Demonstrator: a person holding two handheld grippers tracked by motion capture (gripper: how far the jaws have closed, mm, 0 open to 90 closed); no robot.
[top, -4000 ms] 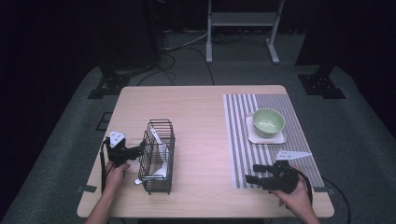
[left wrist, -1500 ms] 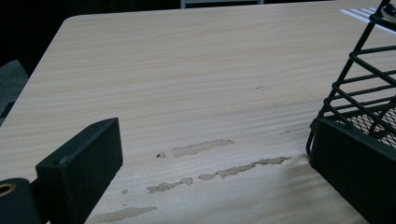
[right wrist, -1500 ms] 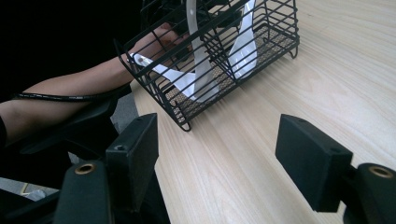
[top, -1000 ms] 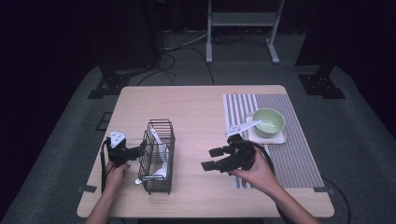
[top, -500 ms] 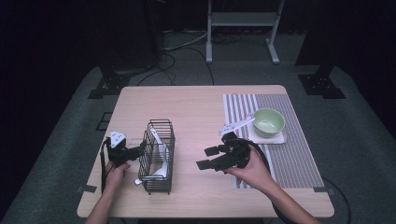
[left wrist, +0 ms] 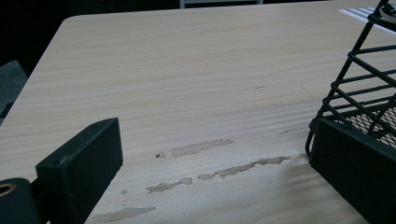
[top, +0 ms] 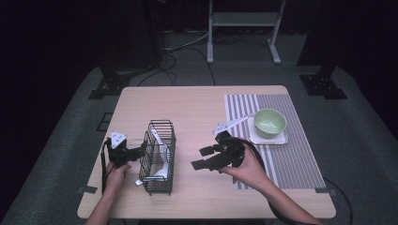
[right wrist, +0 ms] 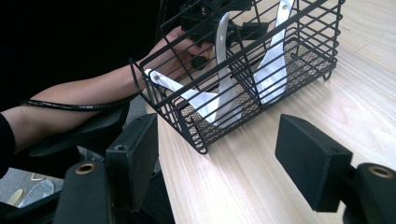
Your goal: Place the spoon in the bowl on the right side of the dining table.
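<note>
The light, stiff black wire basket holds slippery white plastic spoons; the wide-open, empty right gripper should pinch a handle; the left gripper, equally open, flanks the basket's corner.

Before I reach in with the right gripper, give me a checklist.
1. Right gripper open and empty: ok.
2. Bare table between it and the basket: ok.
3. Spoons leaning in the basket, handles up: ok.
4. Left gripper clamped on the basket to steady it: not ok, jaws wide open, one beside a basket corner.
5. Basket upright, flat on the table: ok.
6. Bowl well away from the reach: ok.
</note>
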